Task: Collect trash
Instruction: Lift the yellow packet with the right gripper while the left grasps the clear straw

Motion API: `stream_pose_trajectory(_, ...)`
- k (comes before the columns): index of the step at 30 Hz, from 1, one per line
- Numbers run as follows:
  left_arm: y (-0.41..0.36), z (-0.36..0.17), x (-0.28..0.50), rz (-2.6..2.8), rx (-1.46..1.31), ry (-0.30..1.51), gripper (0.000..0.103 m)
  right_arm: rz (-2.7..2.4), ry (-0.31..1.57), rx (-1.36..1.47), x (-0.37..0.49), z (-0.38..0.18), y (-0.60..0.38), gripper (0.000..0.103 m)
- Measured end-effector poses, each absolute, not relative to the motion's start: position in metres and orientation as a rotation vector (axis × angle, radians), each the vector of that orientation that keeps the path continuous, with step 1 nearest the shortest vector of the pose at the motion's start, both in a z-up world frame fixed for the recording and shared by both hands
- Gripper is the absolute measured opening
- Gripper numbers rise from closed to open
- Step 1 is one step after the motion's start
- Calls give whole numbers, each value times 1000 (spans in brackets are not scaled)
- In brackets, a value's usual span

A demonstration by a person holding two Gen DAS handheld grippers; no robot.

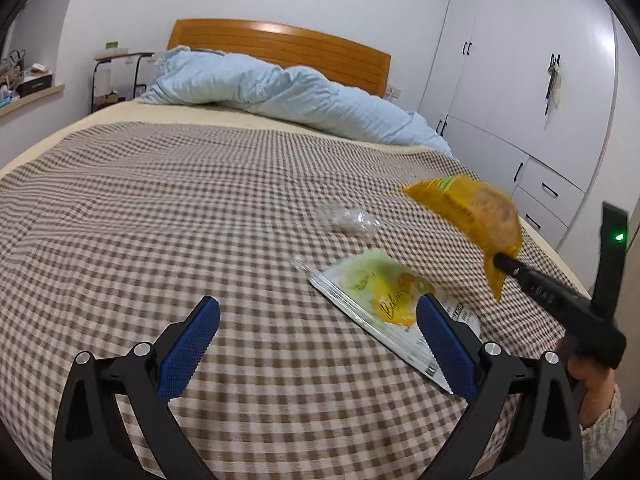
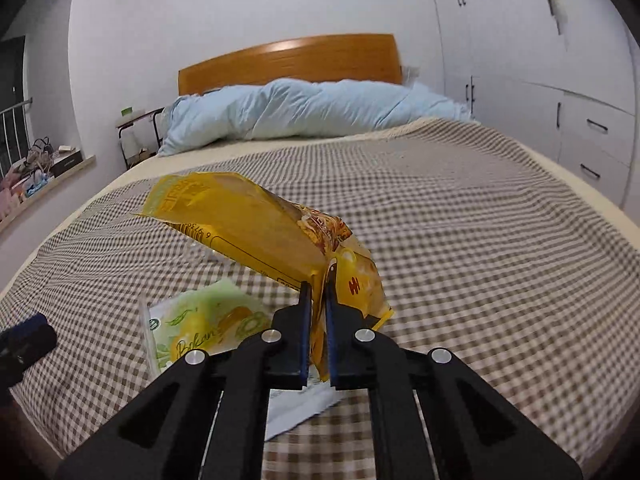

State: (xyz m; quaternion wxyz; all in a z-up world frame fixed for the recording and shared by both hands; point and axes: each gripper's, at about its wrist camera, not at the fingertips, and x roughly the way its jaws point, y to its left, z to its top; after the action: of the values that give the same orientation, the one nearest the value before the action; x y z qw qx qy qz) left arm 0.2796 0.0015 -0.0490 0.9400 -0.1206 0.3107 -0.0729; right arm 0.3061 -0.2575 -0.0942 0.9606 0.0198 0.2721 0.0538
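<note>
My right gripper (image 2: pixel 317 280) is shut on a yellow snack bag (image 2: pixel 256 228) and holds it lifted above the bed; the bag (image 1: pixel 472 216) and that gripper (image 1: pixel 502 261) also show at the right of the left wrist view. A green and white wrapper (image 1: pixel 380 292) lies flat on the checked bedspread (image 1: pixel 160 220), and shows below the bag in the right wrist view (image 2: pixel 200 320). A crumpled clear plastic piece (image 1: pixel 348 218) lies just beyond it. My left gripper (image 1: pixel 318 312) is open and empty, low over the bed, its right finger (image 1: pixel 444 340) over the wrapper's near edge.
A light blue duvet (image 1: pixel 260 88) is bunched at the wooden headboard (image 1: pixel 288 44). White wardrobes (image 1: pixel 520 80) stand along the bed's right side. A small side table (image 1: pixel 116 68) and a cluttered shelf (image 1: pixel 28 84) are at the left.
</note>
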Motion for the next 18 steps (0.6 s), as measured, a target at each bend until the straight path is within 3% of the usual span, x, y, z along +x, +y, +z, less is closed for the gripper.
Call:
stream_pose_trajectory(16, -56, -74, 315, -86, -205, 745, 95, 47, 500, 107, 293, -76, -310, 7)
stream_pose_trajectory(18, -68, -82, 320, -73, -171, 778, 86, 46, 499, 112, 292, -75, -313, 7)
